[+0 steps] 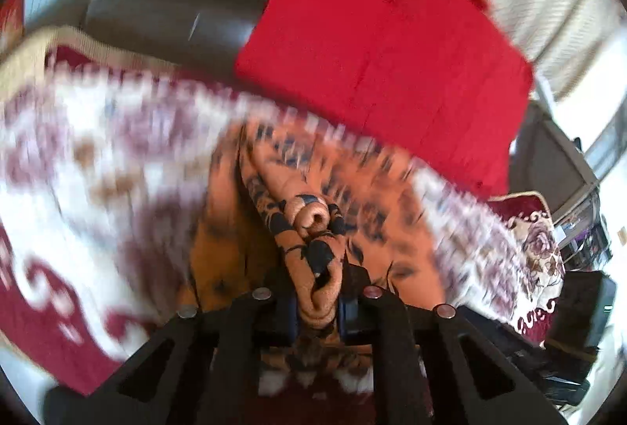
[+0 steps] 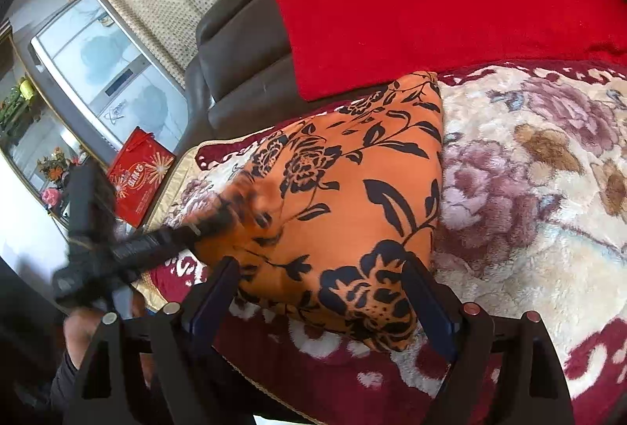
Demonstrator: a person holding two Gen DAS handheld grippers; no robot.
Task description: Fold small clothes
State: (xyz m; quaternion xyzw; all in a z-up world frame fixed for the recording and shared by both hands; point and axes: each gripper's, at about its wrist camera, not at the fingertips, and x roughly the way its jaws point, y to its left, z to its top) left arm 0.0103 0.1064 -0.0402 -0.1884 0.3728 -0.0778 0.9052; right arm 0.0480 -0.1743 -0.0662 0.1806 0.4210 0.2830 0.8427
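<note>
A bunched fold of the orange floral garment (image 2: 345,197), laid on the floral blanket (image 2: 548,189) with its corner toward the red cloth (image 2: 431,5), is pinched by the left gripper (image 1: 318,307), while the right gripper (image 2: 325,291) is held spread.

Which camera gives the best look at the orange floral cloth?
The right wrist view: the orange floral cloth is sharp there, lying on the plush blanket, its black flower print clear. The left wrist view shows only a blurred bunch of it pinched in the left gripper.
</note>
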